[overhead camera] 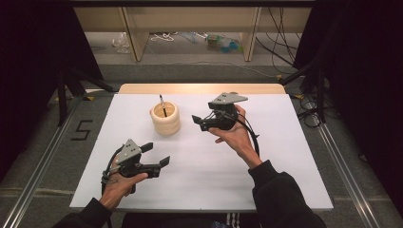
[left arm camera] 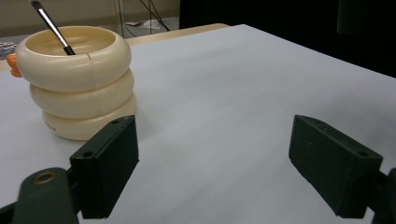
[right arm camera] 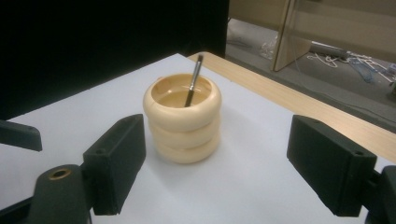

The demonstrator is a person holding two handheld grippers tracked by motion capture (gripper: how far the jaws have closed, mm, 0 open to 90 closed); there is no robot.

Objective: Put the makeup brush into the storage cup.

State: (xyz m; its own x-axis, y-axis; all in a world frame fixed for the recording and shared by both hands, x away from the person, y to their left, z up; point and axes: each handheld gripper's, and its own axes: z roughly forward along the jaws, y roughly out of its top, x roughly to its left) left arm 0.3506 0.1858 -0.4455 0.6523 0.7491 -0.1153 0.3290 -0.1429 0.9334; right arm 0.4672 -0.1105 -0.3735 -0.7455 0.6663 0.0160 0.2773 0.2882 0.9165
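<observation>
**Inspector:** High view first. What stands on the bench (overhead camera: 285, 156)?

**Assistant:** A cream holder (overhead camera: 165, 119) of three stacked rings, upright, at about 11 o'clock from the middle of the white top. A thin dark brush (overhead camera: 162, 105) stands in it, leaning slightly. The left tongs (overhead camera: 156, 154) sit at 7 o'clock, well apart from the holder, jaws spread and holding nothing. The right tongs (overhead camera: 198, 122) sit at about 1 o'clock, near the holder's right side but not touching it, pointing toward it.

**Inspector:** Left gripper view?

**Assistant:** The left tongs (left arm camera: 212, 170) stand spread wide over bare white bench, nothing between them. The holder (left arm camera: 77, 79) is at 10 o'clock, beyond the left jaw. The brush (left arm camera: 52, 27) leans out over its far rim toward 11 o'clock.

**Inspector:** Right gripper view?

**Assistant:** The right tongs (right arm camera: 215, 163) are spread, empty. The holder (right arm camera: 183, 119) stands ahead at 12 o'clock, slightly left of centre, clear of both jaws. The brush (right arm camera: 194, 79) rises from inside it, tilted toward 1 o'clock. A tip of the other tongs shows at 9 o'clock.
</observation>
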